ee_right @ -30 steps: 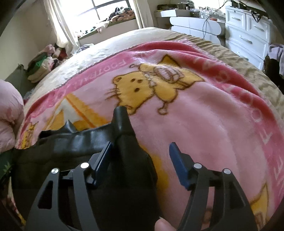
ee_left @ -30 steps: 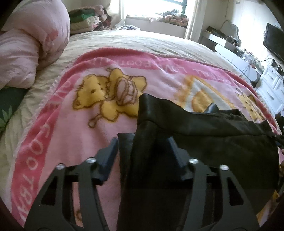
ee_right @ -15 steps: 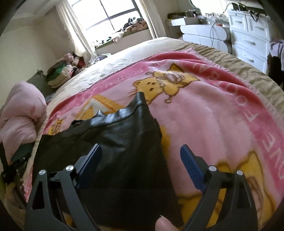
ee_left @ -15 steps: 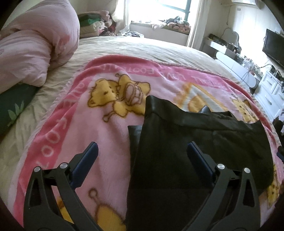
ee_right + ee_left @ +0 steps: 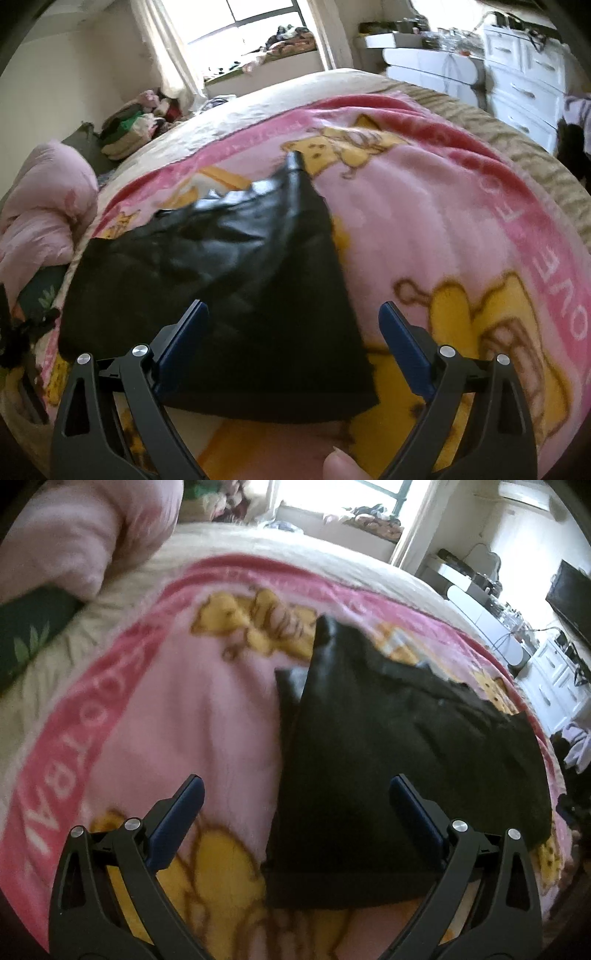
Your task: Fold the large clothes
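Observation:
A black garment point(image 5: 388, 768) lies folded flat on a pink blanket with yellow bears point(image 5: 155, 716); it also shows in the right wrist view point(image 5: 229, 280). My left gripper point(image 5: 295, 797) is open and empty, held above the garment's near left edge. My right gripper point(image 5: 293, 321) is open and empty, held above the garment's near right corner. Neither gripper touches the cloth. A fingertip point(image 5: 343, 463) shows at the bottom of the right wrist view.
A pink duvet point(image 5: 81, 535) is bunched at the bed's left side, also in the right wrist view point(image 5: 40, 221). Stacked clothes point(image 5: 133, 133) lie at the far corner. White drawers point(image 5: 524, 85) and a television point(image 5: 569, 598) stand beside the bed.
Both grippers have opened, let go of the black garment and pulled back toward the near edge. The garment now lies flat on the blanket.

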### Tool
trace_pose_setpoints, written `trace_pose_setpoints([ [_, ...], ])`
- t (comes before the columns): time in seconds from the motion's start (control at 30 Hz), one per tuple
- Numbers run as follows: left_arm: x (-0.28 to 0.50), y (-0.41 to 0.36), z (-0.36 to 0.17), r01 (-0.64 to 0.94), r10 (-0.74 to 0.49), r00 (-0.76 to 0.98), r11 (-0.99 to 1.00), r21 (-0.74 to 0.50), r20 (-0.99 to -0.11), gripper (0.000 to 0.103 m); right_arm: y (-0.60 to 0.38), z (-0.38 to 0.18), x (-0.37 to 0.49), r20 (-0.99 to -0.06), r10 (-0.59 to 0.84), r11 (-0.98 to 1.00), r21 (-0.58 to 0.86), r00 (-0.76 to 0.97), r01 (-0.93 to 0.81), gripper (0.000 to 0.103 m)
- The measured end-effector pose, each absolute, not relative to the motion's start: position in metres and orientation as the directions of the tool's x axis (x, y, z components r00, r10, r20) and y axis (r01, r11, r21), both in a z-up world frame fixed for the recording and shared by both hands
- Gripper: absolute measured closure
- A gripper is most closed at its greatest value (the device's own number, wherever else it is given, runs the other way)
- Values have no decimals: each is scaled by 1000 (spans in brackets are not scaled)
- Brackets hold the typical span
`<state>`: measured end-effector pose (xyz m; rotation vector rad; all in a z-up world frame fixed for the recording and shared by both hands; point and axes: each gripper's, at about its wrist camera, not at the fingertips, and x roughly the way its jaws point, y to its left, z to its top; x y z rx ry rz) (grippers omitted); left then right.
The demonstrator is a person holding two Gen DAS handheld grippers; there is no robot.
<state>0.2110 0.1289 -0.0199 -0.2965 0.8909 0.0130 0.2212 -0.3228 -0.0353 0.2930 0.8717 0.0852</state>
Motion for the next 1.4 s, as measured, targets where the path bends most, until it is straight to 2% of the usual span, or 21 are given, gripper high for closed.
trace_pose_setpoints([
  [0.07,210,131,-32,-140,-142,611,949,-283,-779,10,-329,-46,223,-757,207,948,311,619,64,14],
  [0.1,209,132,-36,-141,-157,606,944,-299,-780,10,-331,-52,223,-763,240,939,340,601,57,34],
  [0.13,206,132,-40,-139,-184,603,934,-329,-776,20,-332,-57,223,-763,284,925,378,581,45,59],
  [0.17,205,132,-43,-131,-212,599,926,-355,-772,37,-334,-58,221,-758,288,920,389,585,51,64],
  [0.23,202,127,-46,-110,-260,587,912,-394,-767,56,-337,-53,216,-746,274,922,383,606,55,86],
  [0.3,199,115,-42,-101,-213,586,938,-332,-782,61,-341,-48,214,-737,278,916,396,615,60,90],
  [0.4,191,107,-38,-92,-195,581,949,-302,-790,61,-342,-52,215,-768,243,933,353,592,74,89],
  [0.57,191,109,-41,-101,-187,576,950,-296,-796,56,-327,-53,213,-802,153,970,234,577,68,82],
  [0.63,188,107,-37,-97,-168,576,957,-272,-800,54,-324,-46,207,-793,131,976,208,596,63,73],
  [0.67,189,106,-35,-95,-162,576,960,-262,-801,50,-323,-43,204,-786,132,977,206,604,55,70],
  [0.73,185,103,-31,-90,-137,578,969,-230,-804,43,-319,-35,198,-771,127,981,192,624,38,56],
  [0.8,182,101,-29,-82,-133,580,972,-220,-803,42,-311,-23,188,-745,131,984,177,654,5,51],
  [0.83,180,100,-28,-80,-131,581,973,-217,-803,42,-307,-17,185,-736,121,987,159,667,-3,41],
  [0.9,175,98,-26,-71,-138,580,973,-218,-803,40,-301,-7,181,-713,129,988,151,689,-29,34],
  [1.03,167,98,-22,-69,-134,588,974,-215,-798,34,-285,9,175,-690,187,981,173,699,-92,28],
  [1.4,151,108,-12,-120,-68,609,977,-177,-790,12,-213,21,171,-684,292,955,170,668,-244,27],
])
